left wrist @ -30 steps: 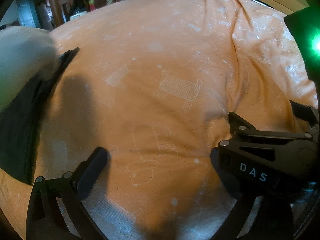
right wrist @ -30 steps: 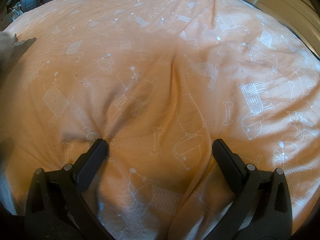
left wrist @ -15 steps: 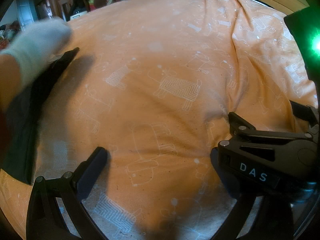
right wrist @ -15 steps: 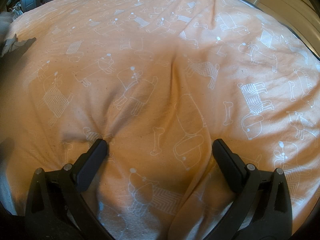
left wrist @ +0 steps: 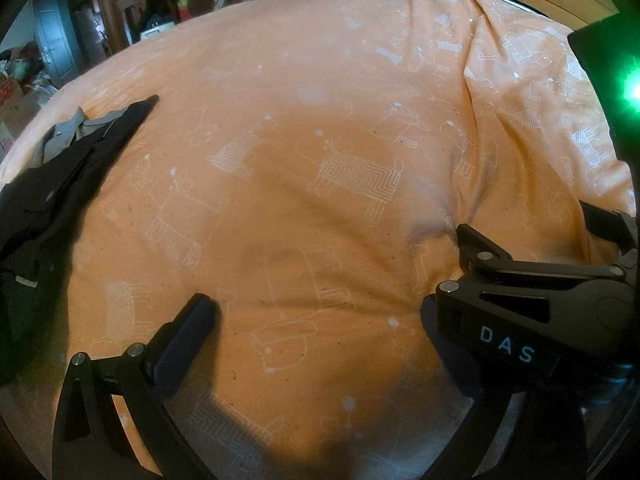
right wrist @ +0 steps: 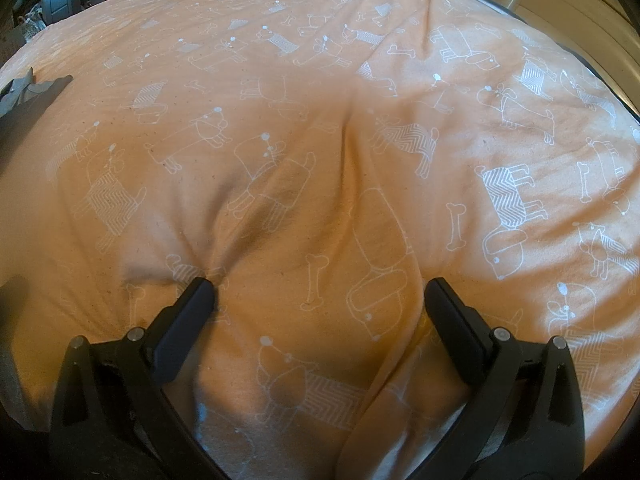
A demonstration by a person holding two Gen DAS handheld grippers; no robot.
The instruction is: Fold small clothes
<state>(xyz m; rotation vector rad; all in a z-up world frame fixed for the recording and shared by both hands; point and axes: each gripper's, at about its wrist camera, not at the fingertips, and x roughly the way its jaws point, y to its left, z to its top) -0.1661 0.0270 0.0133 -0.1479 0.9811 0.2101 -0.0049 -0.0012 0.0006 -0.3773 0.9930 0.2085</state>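
Presently, the orange bedspread point(left wrist: 320, 128) is left bare; the dark garment point(left wrist: 60, 184) is seen at its left edge, unfolded. Both left tongs point(left wrist: 320, 312) and right tongs point(right wrist: 320, 296) are held wide apart, empty. A reach leftward is probably needed.

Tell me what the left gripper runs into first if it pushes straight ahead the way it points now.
Most likely the orange bedsheet itself: the open left gripper points across bare sheet with nothing between its fingers. The dark garment lies off to its left, outside that line. Depth is hard to judge through the fisheye.
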